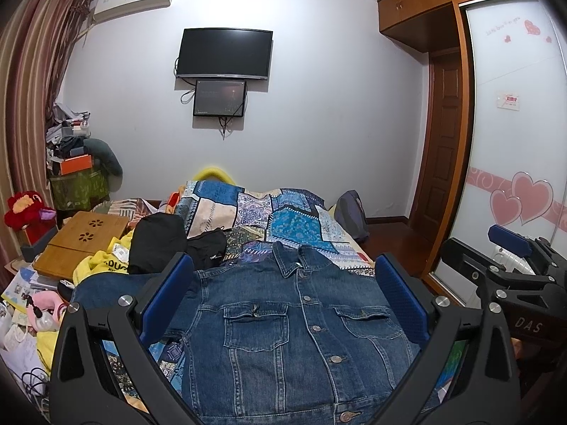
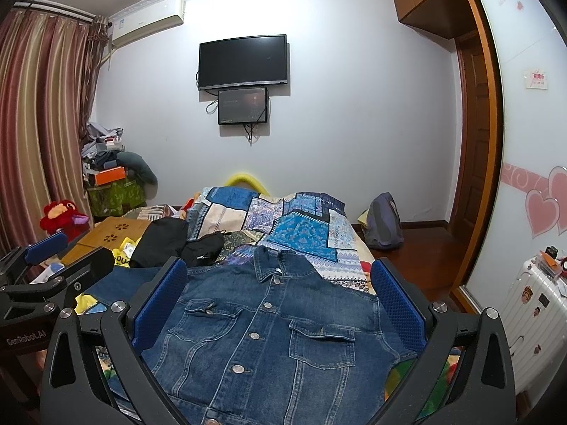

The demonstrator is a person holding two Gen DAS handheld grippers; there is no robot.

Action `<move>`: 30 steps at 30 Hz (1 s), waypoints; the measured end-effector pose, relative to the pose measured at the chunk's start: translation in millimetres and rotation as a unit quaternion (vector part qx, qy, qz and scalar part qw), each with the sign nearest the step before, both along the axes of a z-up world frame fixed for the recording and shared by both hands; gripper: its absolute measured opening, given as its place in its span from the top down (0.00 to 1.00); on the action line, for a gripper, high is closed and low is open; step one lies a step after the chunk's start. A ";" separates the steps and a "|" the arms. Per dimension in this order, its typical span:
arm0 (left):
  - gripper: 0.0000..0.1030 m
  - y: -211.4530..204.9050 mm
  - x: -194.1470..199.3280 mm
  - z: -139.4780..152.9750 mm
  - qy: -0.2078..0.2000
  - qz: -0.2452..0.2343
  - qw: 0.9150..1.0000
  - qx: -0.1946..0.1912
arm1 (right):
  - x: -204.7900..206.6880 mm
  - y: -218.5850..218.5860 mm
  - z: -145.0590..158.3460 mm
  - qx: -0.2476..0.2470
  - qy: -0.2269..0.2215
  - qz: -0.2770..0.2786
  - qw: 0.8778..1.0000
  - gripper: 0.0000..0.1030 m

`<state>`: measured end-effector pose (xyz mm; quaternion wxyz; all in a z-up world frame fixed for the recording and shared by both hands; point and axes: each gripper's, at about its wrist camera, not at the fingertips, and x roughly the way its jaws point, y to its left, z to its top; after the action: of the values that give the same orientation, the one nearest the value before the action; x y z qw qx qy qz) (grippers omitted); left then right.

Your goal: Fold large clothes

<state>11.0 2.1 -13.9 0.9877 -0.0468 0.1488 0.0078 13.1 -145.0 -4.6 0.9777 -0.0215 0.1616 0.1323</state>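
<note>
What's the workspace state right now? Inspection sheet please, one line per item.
Surface: bed with patchwork quilt.
Job's things: denim jacket lying flat, front up, buttoned, collar towards the far wall.
Clutter: black garments, yellow garment, wooden lap desk on the left side.
Grippers: left gripper open, holding nothing; right gripper open, holding nothing.
Cables: loose leads under wall TV.
Surroundings: backpack on floor, suitcase, wardrobe on the right.

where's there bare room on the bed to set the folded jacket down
The clearest patch is the patchwork quilt beyond the denim jacket collar, running to the far end of the bed. Its left side is crowded: black clothes, a yellow garment and a wooden lap tray. Both grippers hover open above the jacket.
</note>
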 end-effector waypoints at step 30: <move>0.00 212.4 114.0 -63.5 0.090 0.220 0.970 -0.059 | 137.4 39.1 -54.6 -0.093 0.098 0.015 0.991 0.00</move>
<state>125.0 214.6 -77.5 0.9398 -0.1356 0.2229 0.2206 150.5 -105.9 -59.1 0.9488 -0.1022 0.2675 0.1331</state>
